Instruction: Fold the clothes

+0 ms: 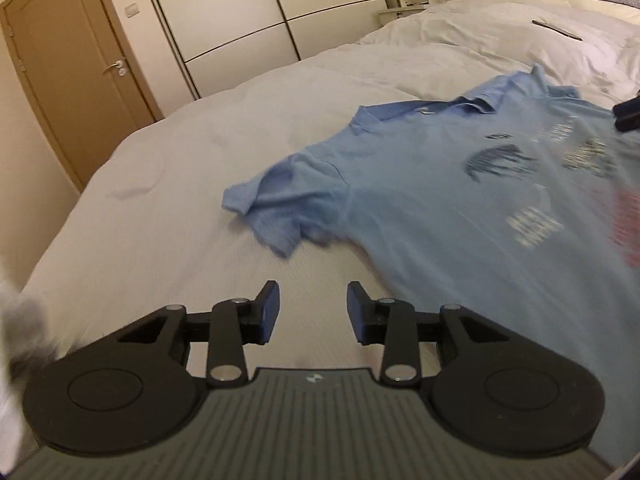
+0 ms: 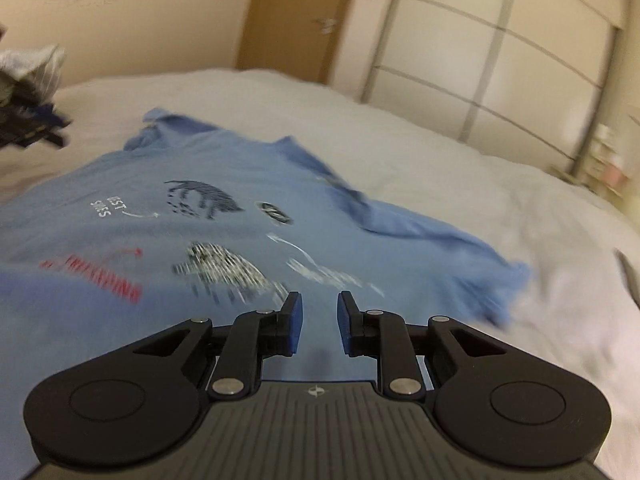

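Note:
A light blue T-shirt (image 1: 440, 200) with dark, white and red prints lies spread face up on the white bed (image 1: 180, 200). Its crumpled sleeve (image 1: 272, 208) points toward the bed's middle. My left gripper (image 1: 313, 308) hangs open over bare bedding, just short of the shirt's side edge, with nothing between its fingers. In the right wrist view the same T-shirt (image 2: 240, 232) fills the centre. My right gripper (image 2: 319, 320) hovers open above the shirt's printed front, holding nothing. The right gripper's tip (image 1: 628, 114) shows at the far right edge of the left wrist view.
A brown door (image 1: 76, 76) and a white sliding wardrobe (image 1: 240, 20) stand beyond the bed. A dark thin object (image 1: 558, 30) lies on the bedding near the pillows. A pile of dark and striped clothes (image 2: 28, 96) sits at the bed's far left.

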`<state>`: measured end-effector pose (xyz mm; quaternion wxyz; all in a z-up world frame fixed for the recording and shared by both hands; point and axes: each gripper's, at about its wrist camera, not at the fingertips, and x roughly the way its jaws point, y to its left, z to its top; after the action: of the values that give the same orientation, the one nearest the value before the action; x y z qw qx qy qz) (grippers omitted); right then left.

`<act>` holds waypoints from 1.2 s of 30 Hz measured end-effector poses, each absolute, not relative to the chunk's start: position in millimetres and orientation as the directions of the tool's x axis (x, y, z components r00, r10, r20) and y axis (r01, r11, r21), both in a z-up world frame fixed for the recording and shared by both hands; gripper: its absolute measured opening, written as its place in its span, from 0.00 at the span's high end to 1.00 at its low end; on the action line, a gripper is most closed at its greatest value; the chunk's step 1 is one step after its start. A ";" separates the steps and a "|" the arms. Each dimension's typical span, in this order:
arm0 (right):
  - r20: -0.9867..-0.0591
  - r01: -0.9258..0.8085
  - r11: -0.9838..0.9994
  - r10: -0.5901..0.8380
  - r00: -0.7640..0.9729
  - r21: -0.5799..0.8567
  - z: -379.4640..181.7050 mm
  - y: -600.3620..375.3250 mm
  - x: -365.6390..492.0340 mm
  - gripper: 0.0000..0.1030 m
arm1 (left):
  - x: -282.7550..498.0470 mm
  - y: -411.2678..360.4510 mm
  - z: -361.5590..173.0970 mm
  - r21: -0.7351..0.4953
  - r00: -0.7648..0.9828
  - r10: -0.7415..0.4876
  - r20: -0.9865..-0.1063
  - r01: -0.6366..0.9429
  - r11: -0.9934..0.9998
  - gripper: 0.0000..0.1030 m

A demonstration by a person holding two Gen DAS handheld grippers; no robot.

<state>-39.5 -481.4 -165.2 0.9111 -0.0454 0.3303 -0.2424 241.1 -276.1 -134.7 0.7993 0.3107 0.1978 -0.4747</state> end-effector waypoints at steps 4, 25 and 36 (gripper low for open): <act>-0.661 0.320 0.921 -0.382 0.646 -0.220 -156.0 -493.0 23.2 0.78 | 274.8 -305.6 -134.8 0.287 0.438 -0.641 -0.631 0.899 0.332 0.69; -0.833 0.415 0.864 -0.437 0.340 -0.284 -58.8 -526.4 113.8 0.67 | 482.5 -379.1 -96.8 0.076 0.344 -0.543 -0.766 0.887 0.455 0.62; -0.900 0.450 0.885 -0.291 0.326 -0.123 -96.2 -574.2 69.0 0.60 | 420.7 -345.4 -158.4 -0.338 0.049 -0.536 -0.843 0.727 0.598 0.56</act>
<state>69.0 -574.2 -96.2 0.8108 0.0745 0.5337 -0.2284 420.7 -345.4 -158.4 0.7187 0.0897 0.5313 -0.4394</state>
